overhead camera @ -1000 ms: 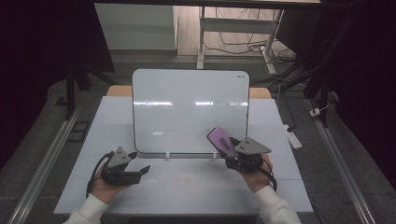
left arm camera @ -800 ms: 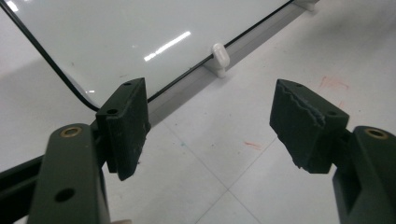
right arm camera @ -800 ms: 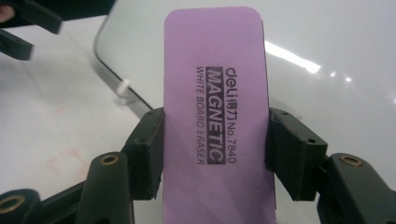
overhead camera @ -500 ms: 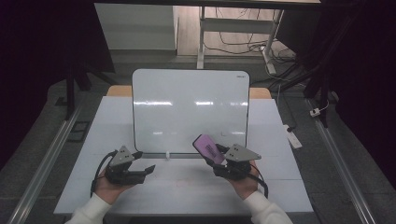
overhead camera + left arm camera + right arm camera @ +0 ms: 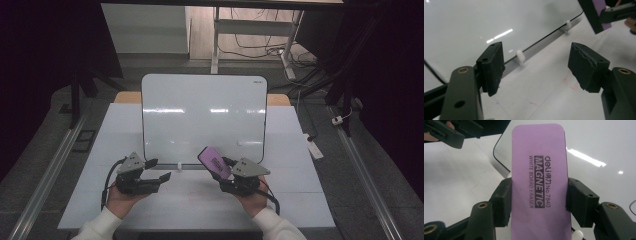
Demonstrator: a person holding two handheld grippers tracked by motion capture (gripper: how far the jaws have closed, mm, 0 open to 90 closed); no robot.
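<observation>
— White is most of what lies ahead of your tongs: what do you have there?

— You have the table (image 5: 300,200) under both hands, and on it the whiteboard (image 5: 200,115) stands tilted back on small white clips (image 5: 519,56), just beyond both sets of jaws. Its lower edge runs close in front of your left gripper (image 5: 155,170) and your right gripper (image 5: 222,170).

— Where is the eraser?

— You hold the purple eraser (image 5: 539,182) in your right gripper. Its jaws are clamped on the two long edges, one pad on each side, and the printed purple face looks back at that gripper's camera. From above, the eraser (image 5: 214,161) sticks up and forward out of the jaws, leaning towards your left gripper, near the board's bottom edge. I cannot tell whether it touches the board.

— And your left gripper?

— You keep it spread, with nothing between the pads. It sits low over the table, well to the left of the eraser, jaws aimed at the board's lower edge and one clip. Faint red marks (image 5: 570,81) show on the table just past its right jaw.
</observation>
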